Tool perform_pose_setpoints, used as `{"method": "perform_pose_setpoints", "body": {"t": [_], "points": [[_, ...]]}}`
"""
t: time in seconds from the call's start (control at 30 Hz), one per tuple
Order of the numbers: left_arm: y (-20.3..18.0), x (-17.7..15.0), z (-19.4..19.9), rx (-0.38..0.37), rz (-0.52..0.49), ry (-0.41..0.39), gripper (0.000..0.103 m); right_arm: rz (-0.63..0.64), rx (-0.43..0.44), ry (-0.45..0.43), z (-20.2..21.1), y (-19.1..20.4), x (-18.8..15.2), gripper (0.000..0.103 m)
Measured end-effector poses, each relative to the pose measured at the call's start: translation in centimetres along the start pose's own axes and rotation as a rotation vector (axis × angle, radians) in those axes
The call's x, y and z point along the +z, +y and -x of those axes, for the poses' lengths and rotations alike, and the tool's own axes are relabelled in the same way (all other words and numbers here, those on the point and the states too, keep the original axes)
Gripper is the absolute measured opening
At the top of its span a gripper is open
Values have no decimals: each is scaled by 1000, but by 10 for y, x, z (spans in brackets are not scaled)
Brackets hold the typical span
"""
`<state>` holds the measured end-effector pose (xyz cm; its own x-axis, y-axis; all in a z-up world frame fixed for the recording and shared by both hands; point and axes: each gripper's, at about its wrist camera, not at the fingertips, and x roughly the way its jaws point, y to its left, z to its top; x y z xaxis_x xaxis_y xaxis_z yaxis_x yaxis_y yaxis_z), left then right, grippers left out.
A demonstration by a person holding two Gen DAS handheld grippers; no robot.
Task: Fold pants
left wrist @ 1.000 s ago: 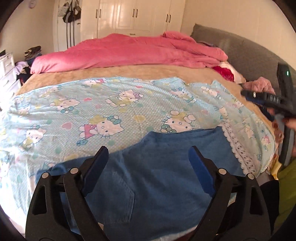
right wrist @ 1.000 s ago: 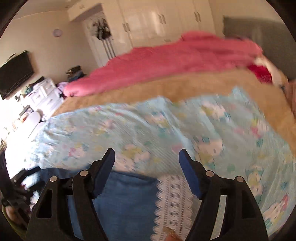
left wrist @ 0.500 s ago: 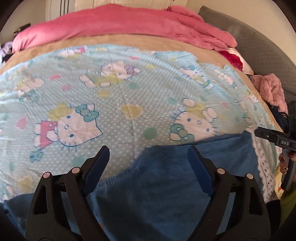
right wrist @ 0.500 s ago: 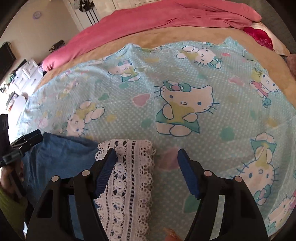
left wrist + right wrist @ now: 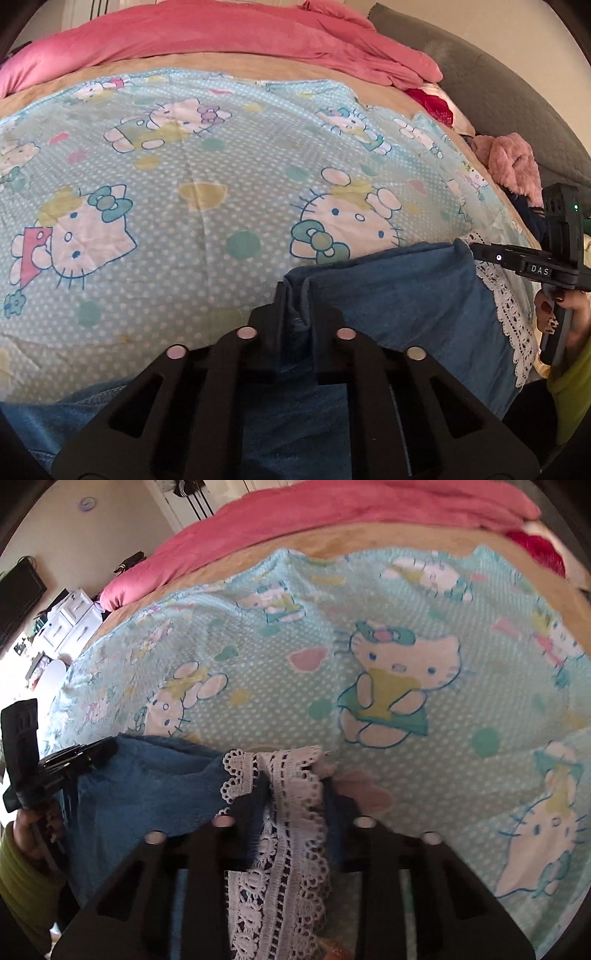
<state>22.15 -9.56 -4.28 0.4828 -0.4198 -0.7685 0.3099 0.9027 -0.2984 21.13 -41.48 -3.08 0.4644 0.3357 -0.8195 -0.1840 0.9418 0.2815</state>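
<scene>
Blue denim pants [image 5: 406,295] with a white lace hem [image 5: 506,306] lie on the near edge of a cartoon-cat bedsheet [image 5: 184,166]. My left gripper [image 5: 295,291] is shut on a bunched fold at the far edge of the blue fabric. In the right wrist view, my right gripper [image 5: 295,786] has its jaws closing on the lace hem [image 5: 291,812], which is pinched between the pads. The blue cloth [image 5: 147,786] spreads to its left, where the left gripper [image 5: 107,747] grips it. A hand [image 5: 561,306] holds the right gripper's handle.
A pink duvet [image 5: 221,33] is heaped across the far side of the bed. A grey headboard [image 5: 498,85], a red cloth [image 5: 432,103] and a fluffy pink garment [image 5: 513,162] sit at the right. White drawers [image 5: 70,616] and a dark screen [image 5: 18,598] stand left of the bed.
Both grippers dropped to the pants' far edge and went from wide open to closed. The left now pinches blue fabric and the right pinches the lace hem.
</scene>
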Motion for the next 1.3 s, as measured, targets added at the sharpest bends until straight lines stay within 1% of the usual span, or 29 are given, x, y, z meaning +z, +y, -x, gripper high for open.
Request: {"method": "perform_pose_setpoints", "body": {"t": [0.03, 0.1, 0.13, 0.2, 0.3, 0.33, 0.4, 0.47, 0.53, 0.57, 0.6, 0.63, 0.67, 0.73, 0.8, 0.87, 0.9, 0.93, 0.97, 1.0, 1.03, 1.1, 1.17, 1.2, 1.23, 1.27, 1.3], "points": [[1, 1, 2, 2, 5, -6, 2, -21, 17, -19, 4, -3, 0, 16], [1, 4, 10, 8, 7, -30, 1, -59, 43, -51, 12, -8, 1, 14], [-2, 8, 16, 15, -3, -55, 1, -70, 48, -78, 17, -7, 1, 14], [-5, 14, 21, 33, -13, -74, 1, -62, 33, -99, 22, -3, 2, 14], [-9, 22, 23, 60, -22, -92, 1, -6, -25, -117, 25, 6, 4, 14], [-8, 24, 19, 71, -21, -84, 1, 17, -45, -112, 23, 9, 4, 14], [-4, 22, 7, 76, -5, -50, 1, 69, -112, -80, 12, 14, 4, 14], [1, 16, -10, 106, -1, -12, 1, 117, -173, -30, -6, 19, 2, 14], [5, 10, -15, 117, -5, -14, 4, 171, -217, -19, -15, 23, 1, 15], [7, 8, -13, 108, 2, -25, 5, 182, -226, -23, -15, 24, 1, 15], [8, 8, -9, 101, 11, -30, 7, 189, -238, -34, -12, 23, 2, 20], [10, 6, -2, 99, 18, -32, 15, 187, -247, -42, -10, 22, 1, 28], [10, 4, 8, 102, 20, -33, 27, 182, -264, -50, -8, 21, 0, 31], [9, -2, 29, 105, 8, -62, 33, 188, -279, -78, 2, 22, -2, 36], [10, -11, 57, 149, 9, -102, 36, 187, -320, -131, 19, 24, -3, 37], [12, -22, 83, 183, 30, -143, 47, 169, -351, -220, 45, 30, -6, 40], [14, -28, 97, 193, 38, -168, 51, 149, -356, -280, 62, 33, -9, 51], [14, -36, 116, 218, 36, -207, 61, 128, -349, -324, 76, 37, -13, 59], [14, -44, 130, 250, 27, -235, 68, 115, -330, -354, 88, 40, -18, 60], [14, -53, 144, 279, 14, -254, 70, 107, -297, -382, 99, 45, -26, 65], [15, -58, 152, 299, 4, -260, 70, 108, -279, -390, 104, 48, -33, 69], [18, -75, 170, 361, -2, -267, 73, 130, -260, -371, 106, 62, -55, 71], [18, -88, 179, 368, 18, -263, 80, 161, -242, -323, 98, 76, -77, 71], [18, -93, 181, 358, 25, -263, 81, 175, -237, -297, 94, 85, -84, 71], [17, -100, 184, 348, 27, -263, 84, 194, -241, -278, 90, 94, -93, 71], [14, -105, 184, 350, 19, -259, 88, 212, -243, -272, 89, 103, -99, 71], [11, -110, 183, 358, 2, -252, 89, 226, -233, -267, 88, 112, -106, 71]]}}
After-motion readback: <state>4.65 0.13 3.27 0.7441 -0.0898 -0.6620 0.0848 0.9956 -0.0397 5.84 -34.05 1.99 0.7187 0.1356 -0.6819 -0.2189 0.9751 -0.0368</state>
